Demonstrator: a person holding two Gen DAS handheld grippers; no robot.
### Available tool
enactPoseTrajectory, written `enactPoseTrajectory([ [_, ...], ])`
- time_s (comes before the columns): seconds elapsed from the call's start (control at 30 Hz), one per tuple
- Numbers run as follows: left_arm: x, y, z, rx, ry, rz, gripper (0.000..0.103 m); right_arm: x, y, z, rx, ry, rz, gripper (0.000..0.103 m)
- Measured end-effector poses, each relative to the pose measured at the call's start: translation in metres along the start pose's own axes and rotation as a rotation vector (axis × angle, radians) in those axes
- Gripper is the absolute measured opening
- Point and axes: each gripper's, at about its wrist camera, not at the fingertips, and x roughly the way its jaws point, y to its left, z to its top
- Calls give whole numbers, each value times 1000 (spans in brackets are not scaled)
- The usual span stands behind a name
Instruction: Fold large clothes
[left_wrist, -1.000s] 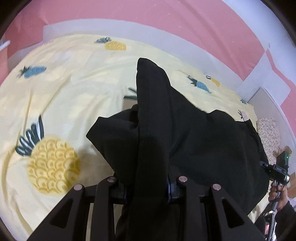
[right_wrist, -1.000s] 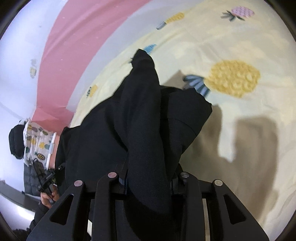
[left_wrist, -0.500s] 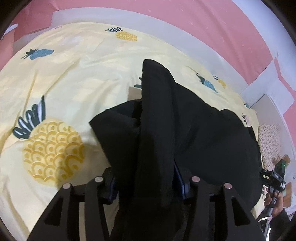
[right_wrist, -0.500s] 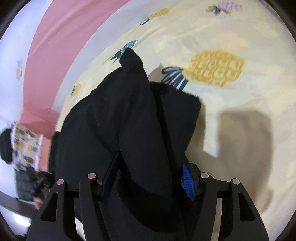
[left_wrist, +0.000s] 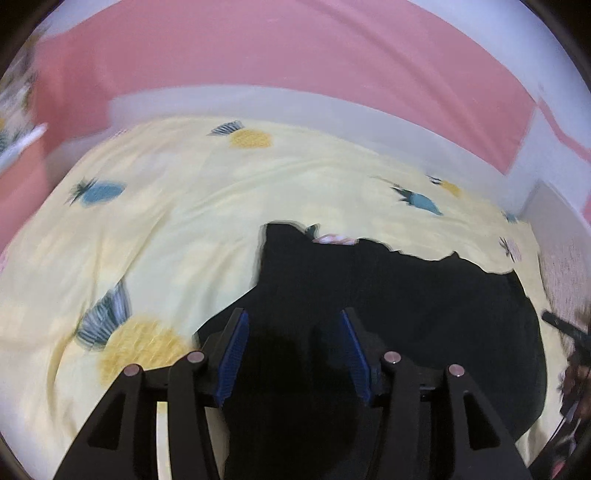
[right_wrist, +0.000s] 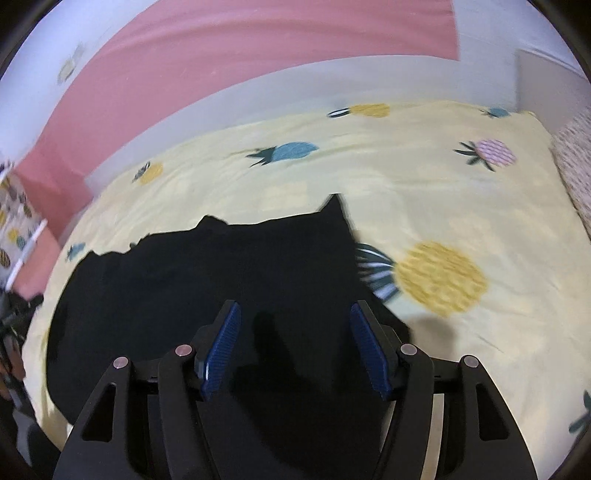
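Both grippers have just let go. The left gripper (left_wrist: 293, 350) stands with its jaws apart and nothing between the blue pads (left_wrist: 232, 360); its jaws opened within the last second and have held that width since. The right gripper (right_wrist: 295, 350) is the same, jaws apart and empty, having opened just as recently. The black garment (right_wrist: 207, 280) lies spread on the bed (right_wrist: 424, 192), below and ahead of both sets of jaws, its far edge ragged against the yellow pineapple-print sheet (left_wrist: 177, 229). One corner pokes up ahead of the right jaws. Both views are blurred, so finer creases in the cloth cannot be made out.

From where I stand, this looks like the end of one fold: the lifted cloth has been laid over and released, and the hands are pulling clear. The next move probably calls for picking a fresh pair of grip points, likely along a side or the near hem, and pinching a single layer without dragging the laid fold askew.
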Motion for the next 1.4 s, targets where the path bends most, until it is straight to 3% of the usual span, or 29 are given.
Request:
enactPoseTrajectory([
  [0.07,22,-16,10,46,-4,-7,53,20,6,6,-21,1,-24,56],
  [0.17,63,-26,21,105,5,50,53,44,2,13,-22,13,-76,50],
  [0.3,109,-14,17,70,84,92,52,76,-15,15,-2,68,-135,36],
  [0.57,118,-13,11,47,80,84,52,93,-20,11,3,95,-149,35],
  [0.87,56,-25,11,71,29,84,51,37,-3,10,-2,51,-114,35],
  [1.13,-19,-50,-24,86,-3,57,52,-31,20,-28,-1,16,-75,37],
  [1.4,-62,-85,-63,118,11,34,53,-72,49,-65,-59,-4,-71,38],
])
